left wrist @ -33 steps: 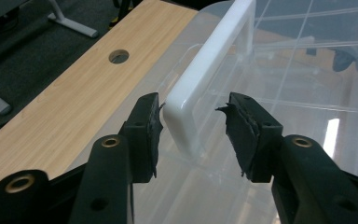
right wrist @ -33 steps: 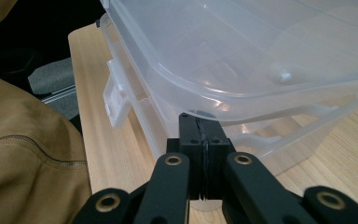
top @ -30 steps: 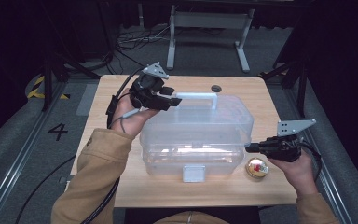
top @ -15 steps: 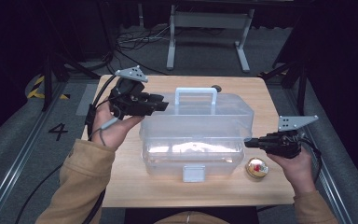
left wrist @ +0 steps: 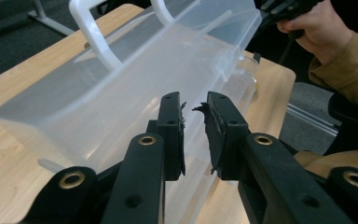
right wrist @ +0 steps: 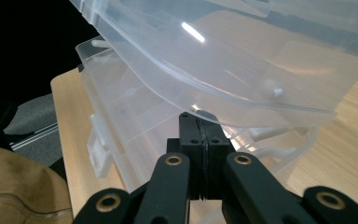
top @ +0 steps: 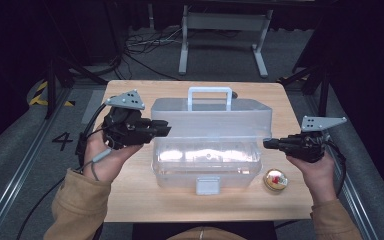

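A wooden table is set on grey carpet — cables are strewn there beside a metal stand, under dim light.

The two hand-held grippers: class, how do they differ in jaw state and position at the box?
The left hand-held gripper has a narrow gap between its jaws, which have just been closing on nothing; the right hand-held gripper is fully shut. The left sits at the clear box's left end, the right at its right end. Both are black and point inward at it.
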The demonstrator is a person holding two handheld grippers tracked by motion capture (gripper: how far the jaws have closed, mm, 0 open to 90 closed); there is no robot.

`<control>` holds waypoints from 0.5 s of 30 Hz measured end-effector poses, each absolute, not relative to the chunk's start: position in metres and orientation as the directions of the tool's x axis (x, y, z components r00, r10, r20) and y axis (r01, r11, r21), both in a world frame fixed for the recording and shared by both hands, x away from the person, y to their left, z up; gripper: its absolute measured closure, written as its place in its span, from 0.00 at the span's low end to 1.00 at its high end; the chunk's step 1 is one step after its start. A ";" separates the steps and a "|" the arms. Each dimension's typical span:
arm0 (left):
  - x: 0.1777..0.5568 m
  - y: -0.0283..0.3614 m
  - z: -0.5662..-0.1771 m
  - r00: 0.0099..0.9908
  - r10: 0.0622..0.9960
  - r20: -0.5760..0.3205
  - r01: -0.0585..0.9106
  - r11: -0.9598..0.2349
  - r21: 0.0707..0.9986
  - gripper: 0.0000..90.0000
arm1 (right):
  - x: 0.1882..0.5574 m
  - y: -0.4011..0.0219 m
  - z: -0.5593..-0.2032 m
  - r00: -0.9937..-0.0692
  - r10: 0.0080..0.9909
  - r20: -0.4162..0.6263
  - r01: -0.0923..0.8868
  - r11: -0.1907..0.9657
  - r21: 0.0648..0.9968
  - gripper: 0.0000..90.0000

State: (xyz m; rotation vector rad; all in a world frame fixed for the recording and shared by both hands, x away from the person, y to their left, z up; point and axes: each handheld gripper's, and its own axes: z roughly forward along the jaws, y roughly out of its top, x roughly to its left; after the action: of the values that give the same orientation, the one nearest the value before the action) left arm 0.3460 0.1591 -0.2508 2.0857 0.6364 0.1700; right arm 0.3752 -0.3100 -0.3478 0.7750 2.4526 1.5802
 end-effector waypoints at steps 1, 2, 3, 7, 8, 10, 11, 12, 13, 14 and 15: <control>0.344 0.160 -0.255 0.854 0.504 -0.128 0.379 -0.435 0.817 0.85 | 0.376 -0.310 -0.347 -0.858 0.484 0.169 0.355 0.322 0.878 1.00; 0.344 0.160 -0.255 0.854 0.504 -0.128 0.379 -0.435 0.817 0.85 | 0.376 -0.310 -0.347 -0.858 0.484 0.169 0.355 0.322 0.878 1.00; 0.342 0.161 -0.259 0.855 0.501 -0.131 0.378 -0.431 0.819 0.85 | 0.377 -0.310 -0.345 -0.854 0.492 0.168 0.357 0.320 0.878 1.00; 0.333 0.160 -0.273 0.860 0.487 -0.153 0.387 -0.428 0.817 0.85 | 0.382 -0.309 -0.338 -0.844 0.510 0.166 0.355 0.300 0.885 1.00; 0.334 0.159 -0.276 0.861 0.485 -0.152 0.389 -0.436 0.812 0.85 | 0.383 -0.309 -0.337 -0.842 0.513 0.165 0.354 0.295 0.887 1.00; 0.336 0.157 -0.281 0.854 0.498 -0.153 0.406 -0.451 0.795 0.85 | 0.385 -0.309 -0.335 -0.838 0.518 0.169 0.357 0.287 0.889 1.00; 0.337 0.157 -0.283 0.847 0.511 -0.147 0.413 -0.458 0.787 0.85 | 0.386 -0.309 -0.334 -0.836 0.523 0.168 0.357 0.285 0.889 1.00; 0.339 0.157 -0.287 0.842 0.518 -0.150 0.423 -0.462 0.780 0.85 | 0.387 -0.308 -0.333 -0.834 0.526 0.167 0.356 0.282 0.891 1.00; 0.340 0.157 -0.289 0.842 0.518 -0.153 0.427 -0.465 0.776 0.85 | 0.388 -0.309 -0.331 -0.832 0.529 0.167 0.356 0.278 0.892 1.00; 0.342 0.156 -0.293 0.840 0.519 -0.160 0.437 -0.471 0.766 0.85 | 0.389 -0.309 -0.331 -0.832 0.529 0.169 0.355 0.273 0.894 1.00; 0.345 0.157 -0.297 0.836 0.526 -0.157 0.445 -0.482 0.755 0.85 | 0.390 -0.309 -0.330 -0.829 0.532 0.171 0.357 0.267 0.895 1.00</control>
State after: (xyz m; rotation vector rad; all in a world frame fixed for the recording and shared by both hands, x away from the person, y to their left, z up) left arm 0.3447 0.1567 -0.2970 2.1504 0.7064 0.1194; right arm 0.3900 -0.3089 -0.3304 0.8385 2.3658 1.6022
